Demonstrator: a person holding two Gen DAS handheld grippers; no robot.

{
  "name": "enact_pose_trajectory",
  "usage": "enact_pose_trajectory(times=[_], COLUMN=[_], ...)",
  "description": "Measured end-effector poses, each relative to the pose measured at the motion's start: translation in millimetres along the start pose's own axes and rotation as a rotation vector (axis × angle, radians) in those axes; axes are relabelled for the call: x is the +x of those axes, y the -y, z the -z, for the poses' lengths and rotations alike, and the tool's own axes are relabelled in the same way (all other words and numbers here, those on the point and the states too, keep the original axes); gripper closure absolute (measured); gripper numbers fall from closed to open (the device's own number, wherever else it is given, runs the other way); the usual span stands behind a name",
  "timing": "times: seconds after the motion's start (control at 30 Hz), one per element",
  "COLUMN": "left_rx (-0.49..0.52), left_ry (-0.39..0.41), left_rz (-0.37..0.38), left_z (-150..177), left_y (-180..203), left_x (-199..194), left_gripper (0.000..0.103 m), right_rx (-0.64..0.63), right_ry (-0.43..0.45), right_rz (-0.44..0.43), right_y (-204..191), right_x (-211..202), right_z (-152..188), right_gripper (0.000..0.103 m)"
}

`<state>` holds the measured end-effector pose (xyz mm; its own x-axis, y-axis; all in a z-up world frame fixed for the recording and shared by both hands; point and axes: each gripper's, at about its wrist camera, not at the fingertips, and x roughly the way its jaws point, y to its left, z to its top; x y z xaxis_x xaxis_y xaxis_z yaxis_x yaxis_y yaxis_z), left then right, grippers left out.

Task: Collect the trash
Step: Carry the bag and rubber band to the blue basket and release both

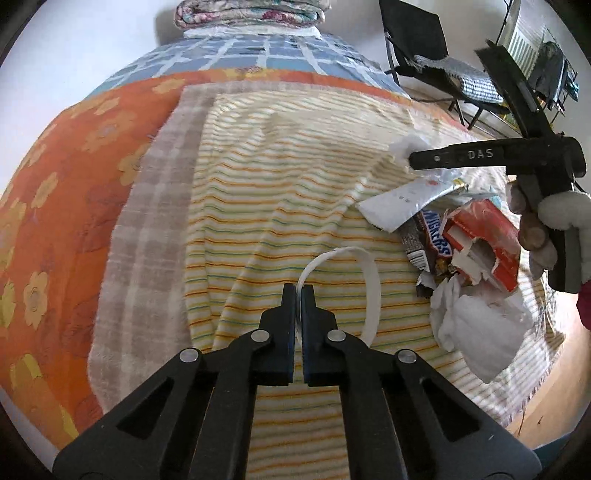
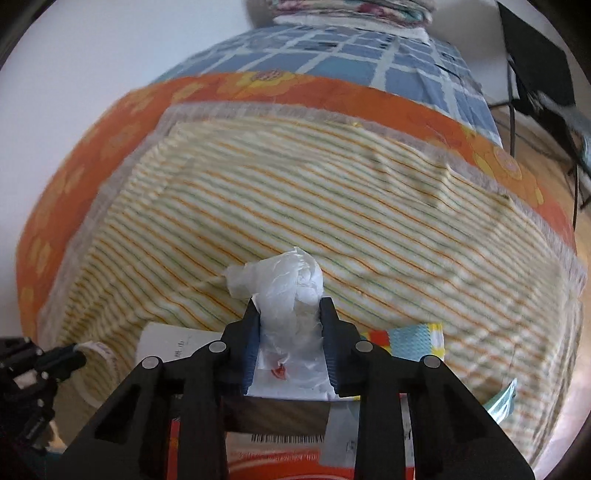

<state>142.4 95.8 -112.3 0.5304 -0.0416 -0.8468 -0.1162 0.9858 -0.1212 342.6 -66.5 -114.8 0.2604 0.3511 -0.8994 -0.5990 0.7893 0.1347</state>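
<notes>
My left gripper (image 1: 299, 291) is shut on a white paper strip curled into a loop (image 1: 367, 273), which rests on the striped towel (image 1: 277, 177). In the right wrist view the same loop (image 2: 99, 354) shows at the lower left by the left gripper's tip (image 2: 75, 358). My right gripper (image 2: 290, 306) is shut on a crumpled wad of white plastic film (image 2: 291, 280); the left wrist view shows it (image 1: 410, 160) at the far right with that wad (image 1: 404, 146) at its tip. Below it lies a heap of trash: a white envelope (image 1: 402, 201), a Snickers wrapper (image 1: 432, 240), a torn red box (image 1: 487, 236), a crumpled tissue (image 1: 476, 332).
The towel covers a bed with an orange flowered blanket (image 1: 74, 192) and a blue checked sheet (image 1: 258, 55); folded quilts (image 1: 251, 14) sit at its far end. A black chair (image 1: 424, 40) stands on the floor to the right. A gloved hand (image 1: 565, 206) holds the right gripper.
</notes>
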Motion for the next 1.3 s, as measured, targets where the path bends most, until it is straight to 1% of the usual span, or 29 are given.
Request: enact_pose_trajectory(times=[0.07,0.13,0.27,0.37,0.53,0.67,0.77,0.9,1.0,1.1,1.23,1.3], left_rx=[-0.002,-0.004,-0.001,-0.008,-0.007,0.005,0.007,0.001,0.002,0.009,0.037,0.049], left_ry=[0.013,0.024,0.063,0.088,0.118,0.126,0.116,0.08,0.056,0.032,0.022,0.021], left_rz=[-0.003,-0.003,-0.009,-0.01,-0.013,-0.004,0.006,0.027,0.027,0.032,0.027,0.021], left_z=[-2,-4,-7,-4,13,39,59,87,109,130,150,160], left_y=[-1,0,3,8,18,31,41,54,64,75,88,92], left_x=[-8,-18,-46,-73,-108,-128,-134,-135,-133,-130,-128,-128], left_gripper=[0.103,0.103,0.103,0.103,0.103,0.103,0.103,0.103,0.103,0.103,0.103,0.103], right_rx=[0.032,0.053,0.111,0.112,0.085,0.059,0.065,0.068,0.071,0.066,0.083,0.071], right_ry=[0.023,0.055,0.135,0.195,0.255,0.294,0.299,0.271,0.244,0.226,0.192,0.186], right_rz=[-0.019,-0.032,-0.09,-0.126,-0.175,-0.184,-0.204,-0.185,-0.183,-0.152,-0.155,-0.126], right_y=[4,6,10,3,-16,-33,-41,-52,-59,-66,-71,-77], right_x=[-10,-22,-67,-108,-161,-189,-198,-202,-205,-206,-200,-198], right_z=[0,0,6,20,58,105,142,188,221,249,276,291], right_gripper=[0.078,0.079,0.079,0.079,0.079,0.079,0.079,0.079,0.079,0.079,0.079,0.079])
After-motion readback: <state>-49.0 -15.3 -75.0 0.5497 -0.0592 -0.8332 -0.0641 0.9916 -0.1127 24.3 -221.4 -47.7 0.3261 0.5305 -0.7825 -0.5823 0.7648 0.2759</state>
